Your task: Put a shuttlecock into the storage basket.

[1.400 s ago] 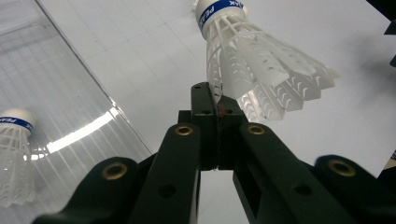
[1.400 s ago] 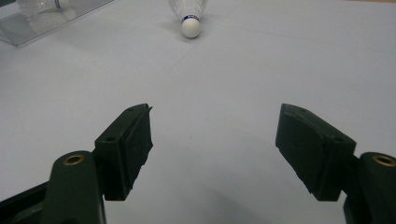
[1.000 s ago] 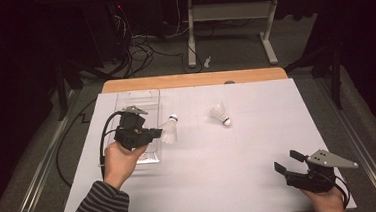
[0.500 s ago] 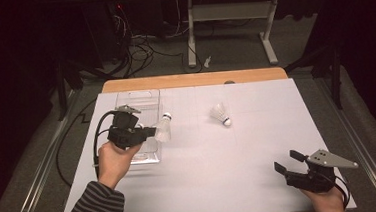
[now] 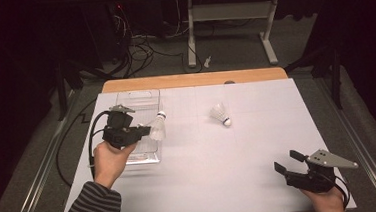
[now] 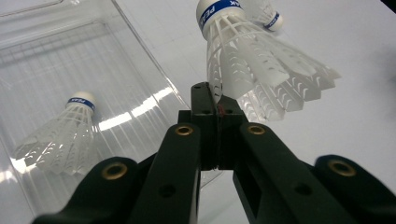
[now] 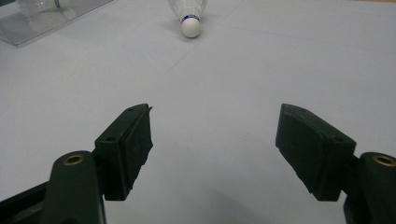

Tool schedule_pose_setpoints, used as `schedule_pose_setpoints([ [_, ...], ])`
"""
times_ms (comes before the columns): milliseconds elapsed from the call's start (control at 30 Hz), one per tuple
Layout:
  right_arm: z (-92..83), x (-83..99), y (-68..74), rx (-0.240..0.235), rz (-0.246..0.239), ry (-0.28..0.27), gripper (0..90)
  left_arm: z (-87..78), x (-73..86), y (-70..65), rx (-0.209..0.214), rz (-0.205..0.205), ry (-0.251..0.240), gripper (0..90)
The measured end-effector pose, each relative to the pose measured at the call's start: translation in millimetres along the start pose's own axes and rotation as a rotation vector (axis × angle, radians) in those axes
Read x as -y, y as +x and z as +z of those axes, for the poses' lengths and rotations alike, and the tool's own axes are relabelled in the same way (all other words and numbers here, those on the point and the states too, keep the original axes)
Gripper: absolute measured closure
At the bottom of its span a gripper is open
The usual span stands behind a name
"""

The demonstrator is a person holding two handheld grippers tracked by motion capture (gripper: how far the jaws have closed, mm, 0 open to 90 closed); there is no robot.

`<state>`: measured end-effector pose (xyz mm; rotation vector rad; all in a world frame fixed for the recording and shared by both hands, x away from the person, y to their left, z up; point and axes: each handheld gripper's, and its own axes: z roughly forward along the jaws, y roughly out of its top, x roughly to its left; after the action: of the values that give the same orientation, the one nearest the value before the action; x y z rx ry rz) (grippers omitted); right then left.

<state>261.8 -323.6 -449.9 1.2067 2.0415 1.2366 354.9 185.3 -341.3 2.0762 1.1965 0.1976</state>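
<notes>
A white table [image 5: 201,185] filled the frame's centre, with a clear tray [image 5: 136,100] at its upper left. Above the tray's right edge, the left gripper [image 5: 143,132] pinched a shuttlecock [image 5: 157,128] by one thin feather rim; it might slip or twist free before reaching the tray. The right gripper [image 5: 286,162] rested with jaws apart, lower right, well clear of a second shuttlecock [image 5: 220,115]

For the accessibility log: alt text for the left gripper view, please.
The left tongs are shut on the skirt edge of a white shuttlecock, held above the white table. A second shuttlecock lies in a clear tray at left.
</notes>
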Motion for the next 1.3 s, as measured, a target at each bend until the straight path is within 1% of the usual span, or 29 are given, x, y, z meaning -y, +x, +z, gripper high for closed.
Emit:
schedule_pose_setpoints([
  [567,0.0,0.0,0.3,0.001,0.002,0.001,27.7,-4.2,5.1,17.3,-0.036,-0.044,-0.009,89.4],
  [867,0.1,-0.1,0.6,0.002,0.001,0.001,27.7,-2.9,6.3,25.2,-0.058,-0.067,-0.01,89.4],
  [1000,0.0,-0.1,0.5,0.001,0.001,0.001,27.7,-1.4,6.0,26.8,-0.064,-0.069,-0.008,89.3],
  [1300,0.2,-0.2,0.6,0.001,0.001,0.002,27.7,3.7,4.1,34.9,-0.075,-0.104,-0.012,89.3],
])
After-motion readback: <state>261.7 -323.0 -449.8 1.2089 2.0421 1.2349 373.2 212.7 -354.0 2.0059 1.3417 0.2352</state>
